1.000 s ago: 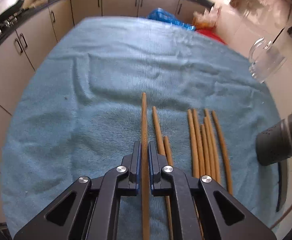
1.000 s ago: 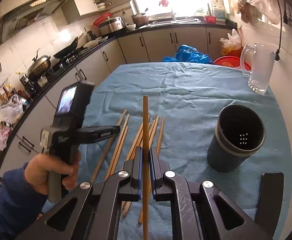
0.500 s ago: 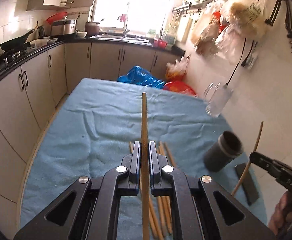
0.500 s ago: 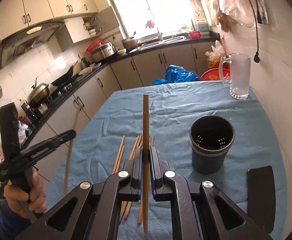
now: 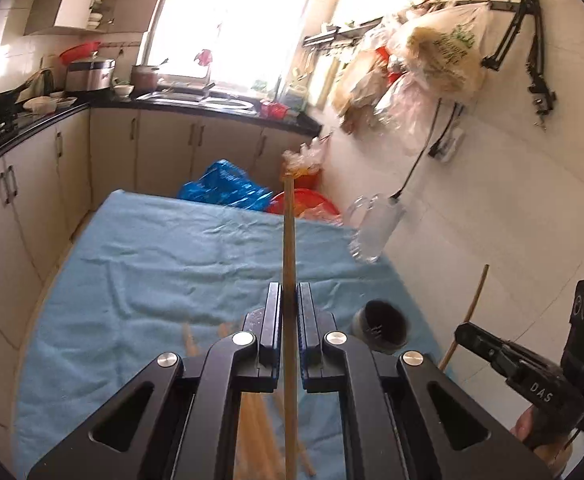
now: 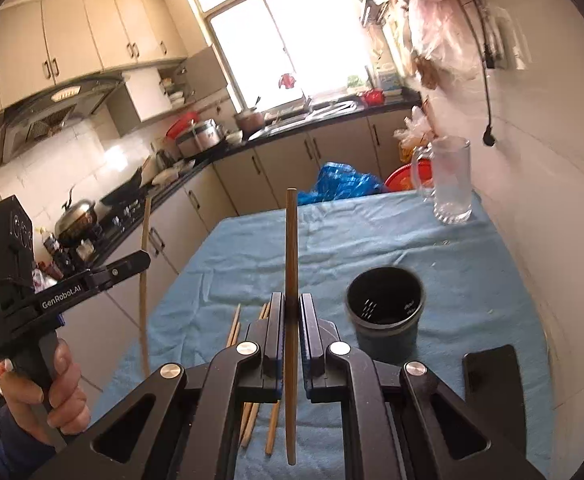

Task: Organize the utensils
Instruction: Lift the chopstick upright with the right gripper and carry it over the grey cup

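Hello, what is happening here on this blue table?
A person is sorting chopsticks. The left hand-held gripper is shut on one chopstick, and the right hand-held gripper is shut on another chopstick. Both are lifted above the blue cloth. More loose chopsticks lie there, beside the empty dark holder.

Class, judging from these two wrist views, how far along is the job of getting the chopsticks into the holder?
Done: little that shows; the dark holder looks empty. In hand: the left gripper and right gripper each clamp one chopstick above the blue cloth. Left: several loose chopsticks on the cloth.
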### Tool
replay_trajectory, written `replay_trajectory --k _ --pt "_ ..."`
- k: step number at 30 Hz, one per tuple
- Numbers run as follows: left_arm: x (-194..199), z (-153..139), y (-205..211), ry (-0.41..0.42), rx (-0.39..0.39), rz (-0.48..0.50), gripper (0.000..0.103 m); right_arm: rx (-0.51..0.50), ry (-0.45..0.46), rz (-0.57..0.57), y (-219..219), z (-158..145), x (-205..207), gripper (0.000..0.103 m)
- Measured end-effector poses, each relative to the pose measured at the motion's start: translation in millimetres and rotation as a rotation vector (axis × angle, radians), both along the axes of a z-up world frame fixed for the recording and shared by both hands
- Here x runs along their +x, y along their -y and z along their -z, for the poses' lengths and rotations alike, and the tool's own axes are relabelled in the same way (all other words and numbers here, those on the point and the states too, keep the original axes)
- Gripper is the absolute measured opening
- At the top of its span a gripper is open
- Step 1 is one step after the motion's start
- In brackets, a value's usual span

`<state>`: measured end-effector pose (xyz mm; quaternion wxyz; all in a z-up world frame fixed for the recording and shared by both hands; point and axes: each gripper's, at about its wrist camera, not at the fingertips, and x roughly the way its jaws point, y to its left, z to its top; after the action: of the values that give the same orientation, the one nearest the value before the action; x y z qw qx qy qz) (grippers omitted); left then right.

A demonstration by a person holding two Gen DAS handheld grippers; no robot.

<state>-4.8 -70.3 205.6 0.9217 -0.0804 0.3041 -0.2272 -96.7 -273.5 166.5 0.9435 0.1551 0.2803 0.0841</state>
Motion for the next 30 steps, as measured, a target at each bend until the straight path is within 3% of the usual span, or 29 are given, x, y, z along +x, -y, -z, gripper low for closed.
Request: replay_trajectory --k 7,17,21,30 --pt "16 -36 62 0.070 -0.036 0.041 0.006 0.029 0.090 0.097 39 -30 -2 0.007" --pt "63 -57 131 0.070 -0.046 0.075 0.006 0.028 0.164 0.198 84 -63 27 0.007" --pt "78 -38 148 0.031 -0.028 0.091 0.006 0.044 0.152 0.212 96 -59 48 0.007" --pt "95 27 159 -0.080 0.050 0.087 0.006 0.067 -0.025 0.185 101 7 92 0.008"
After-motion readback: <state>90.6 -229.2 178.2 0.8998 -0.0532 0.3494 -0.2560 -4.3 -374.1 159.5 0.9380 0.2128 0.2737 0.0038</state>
